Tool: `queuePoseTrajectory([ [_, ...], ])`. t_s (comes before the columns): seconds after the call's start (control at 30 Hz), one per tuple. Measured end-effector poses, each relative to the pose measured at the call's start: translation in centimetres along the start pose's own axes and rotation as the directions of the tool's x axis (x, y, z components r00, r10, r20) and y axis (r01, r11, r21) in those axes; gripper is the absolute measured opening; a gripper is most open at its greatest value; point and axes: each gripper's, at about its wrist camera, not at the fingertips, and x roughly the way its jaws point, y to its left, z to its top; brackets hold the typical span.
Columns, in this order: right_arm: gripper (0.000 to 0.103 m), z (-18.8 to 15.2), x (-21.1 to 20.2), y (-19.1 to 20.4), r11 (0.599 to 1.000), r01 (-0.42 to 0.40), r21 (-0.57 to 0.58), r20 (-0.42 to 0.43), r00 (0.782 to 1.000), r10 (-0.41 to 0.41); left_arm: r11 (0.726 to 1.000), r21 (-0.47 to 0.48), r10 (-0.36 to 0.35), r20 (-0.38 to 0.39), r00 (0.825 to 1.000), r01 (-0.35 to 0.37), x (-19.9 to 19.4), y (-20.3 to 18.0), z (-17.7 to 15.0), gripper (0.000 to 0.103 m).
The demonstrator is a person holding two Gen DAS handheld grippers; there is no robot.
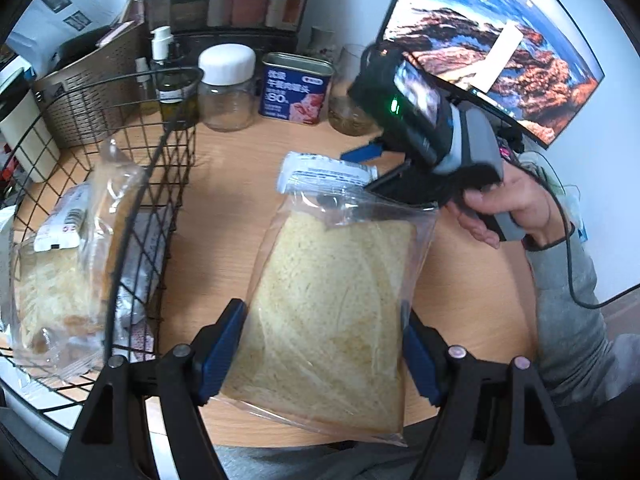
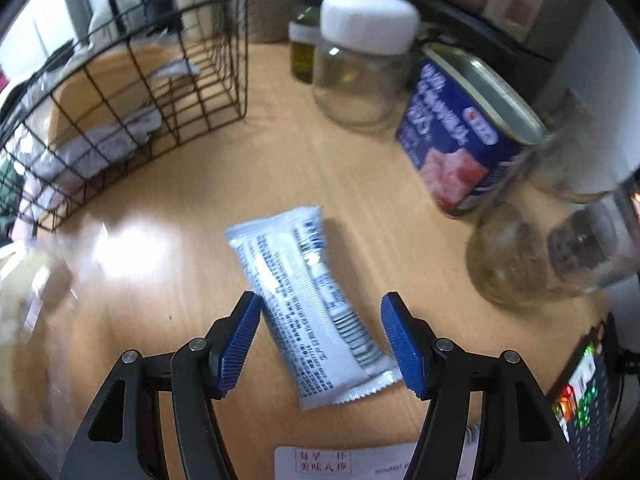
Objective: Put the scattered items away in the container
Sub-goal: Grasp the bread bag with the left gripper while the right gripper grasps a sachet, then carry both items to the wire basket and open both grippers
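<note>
With our left gripper [image 1: 320,356] clamped on the bagged bread [image 1: 332,312] beside the wire basket [image 1: 152,184], our right gripper [image 2: 320,344] straddles the white packet [image 2: 308,308] on the tabletop [image 2: 160,260], jaws wide, touching nothing, so we should centre it before squeezing.

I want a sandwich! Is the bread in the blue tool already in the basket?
Not yet. The bagged bread sits clamped in the left tool, above the table, beside the wire basket. Another bread bag already lies inside.

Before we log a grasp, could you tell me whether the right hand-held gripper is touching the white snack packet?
Apart. The right wrist view shows the right hand-held gripper open astride the white snack packet, with table visible between the packet and each blue pad.
</note>
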Motion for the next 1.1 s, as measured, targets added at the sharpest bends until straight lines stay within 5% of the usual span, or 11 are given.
queuePoseTrajectory([
  [0.07, 0.061, 0.1, -0.2, 0.2, 1.000, 0.006, 0.000, 0.017, 1.000, -0.006, 1.000, -0.006, -0.005, 0.002, 1.000, 0.005, -0.2, 0.1, 0.0, 0.078],
  [0.2, 0.039, -0.1, -0.5, 0.2, 0.999, 0.016, 0.051, 0.004, 1.000, -0.016, 1.000, -0.006, 0.009, 0.000, 1.000, -0.009, -0.3, -0.1, -0.1, 0.078],
  [0.43, 0.037, -2.1, -4.1, -0.4, 0.975, 0.081, 0.205, 0.040, 0.995, -0.091, 0.999, -0.033, 0.004, 0.037, 0.999, -0.003, -1.3, 0.1, -0.2, 0.078],
  [0.73, 0.037, -4.7, -12.0, -1.7, 0.895, 0.108, 0.433, 0.093, 0.982, -0.163, 1.000, -0.017, 0.003, 0.104, 0.995, -0.001, -3.8, -1.7, 0.7, 0.078],
  [1.1, 0.037, -2.6, -18.7, 3.9, 0.893, 0.067, 0.446, 0.203, 0.964, -0.174, 0.988, -0.089, 0.142, 0.248, 0.958, -0.124, -9.6, 0.9, 1.8, 0.078],
])
